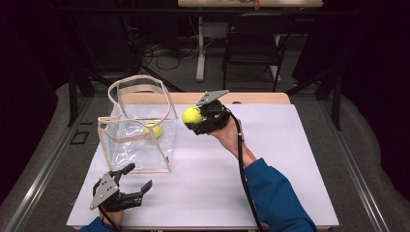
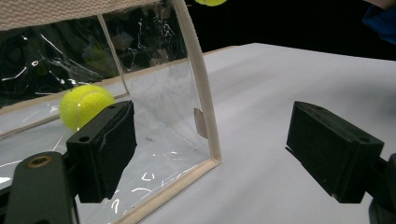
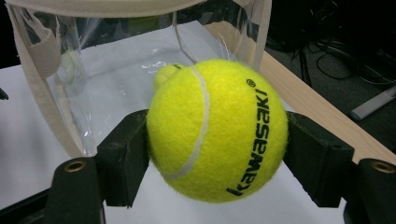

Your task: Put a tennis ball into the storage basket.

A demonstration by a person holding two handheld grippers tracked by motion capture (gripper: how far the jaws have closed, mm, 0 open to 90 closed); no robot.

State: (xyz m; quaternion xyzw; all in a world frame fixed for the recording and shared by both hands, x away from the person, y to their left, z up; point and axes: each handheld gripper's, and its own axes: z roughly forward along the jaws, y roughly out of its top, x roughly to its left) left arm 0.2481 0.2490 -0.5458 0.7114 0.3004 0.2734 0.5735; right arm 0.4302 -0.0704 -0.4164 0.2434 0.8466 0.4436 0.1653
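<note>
2 tennis balls noted. Ball 1 is clamped between the jaws of the right gripper, held above the white table just beside the clear bag. Ball 2 lies inside that bag on its floor. Left gripper sits near the bag's front corner, jaws spread wide, holding nothing.

Beyond my white table with its wooden far edge, I see a dark room. A black folding chair stands on the grey floor, beside 1 pale desk leg. Cables tangle near it. Light falls mainly on the tabletop.
</note>
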